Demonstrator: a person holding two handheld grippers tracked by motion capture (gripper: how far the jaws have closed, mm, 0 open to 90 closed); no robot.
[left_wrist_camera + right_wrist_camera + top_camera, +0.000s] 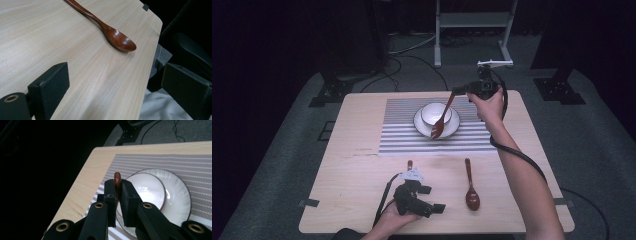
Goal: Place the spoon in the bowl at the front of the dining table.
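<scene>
White bowl (435, 113) sits on its plate (454, 126) at twelve o'clock on the striped placemat (402, 140), nothing visible inside. Right tool (456, 91) pinches a red-brown wooden spoon (440, 120) by the handle, hanging over the bowl's rim. Left tool (436, 200), jaws wide, rests on the tabletop (357, 175) at six o'clock beside a second spoon (471, 189).

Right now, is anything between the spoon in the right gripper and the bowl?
Nothing visible. The right gripper holds the spoon by its handle, its head hanging over the bowl on the plate.
</scene>
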